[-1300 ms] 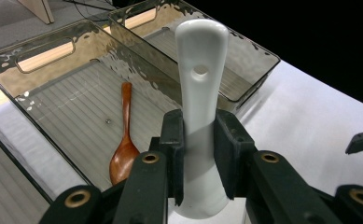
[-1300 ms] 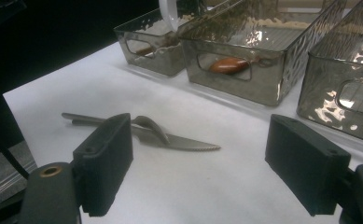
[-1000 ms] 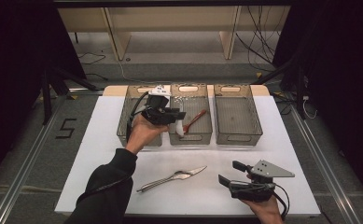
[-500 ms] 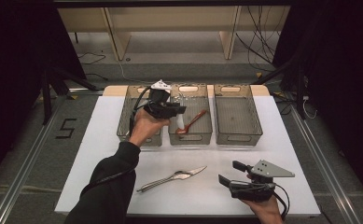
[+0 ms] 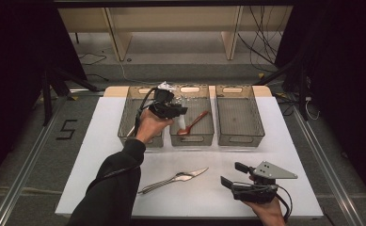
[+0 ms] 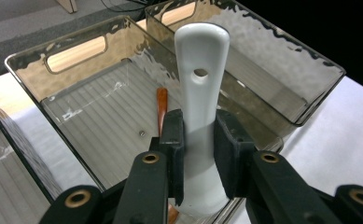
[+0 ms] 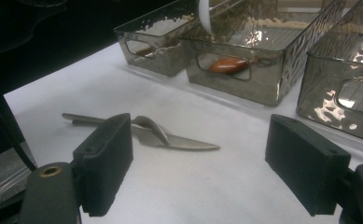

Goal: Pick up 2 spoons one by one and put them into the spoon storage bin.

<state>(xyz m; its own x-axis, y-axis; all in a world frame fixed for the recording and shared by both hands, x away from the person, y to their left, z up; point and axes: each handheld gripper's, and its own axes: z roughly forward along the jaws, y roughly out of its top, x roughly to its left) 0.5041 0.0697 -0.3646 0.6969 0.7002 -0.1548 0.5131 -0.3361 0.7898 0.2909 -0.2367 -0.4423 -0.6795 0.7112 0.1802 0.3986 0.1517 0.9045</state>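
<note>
White table (image 5: 100, 155) under me, three clear bins along its far edge. My left gripper (image 6: 198, 135) is clamped on a white spoon (image 6: 201, 84), holding it over the middle bin (image 6: 76, 51), where a brown spoon (image 5: 193, 123) already lies. My right gripper (image 7: 216, 163) rests wide open near the right, just beside a knife (image 7: 184, 141) and a metal spoon (image 7: 149, 125).
</note>
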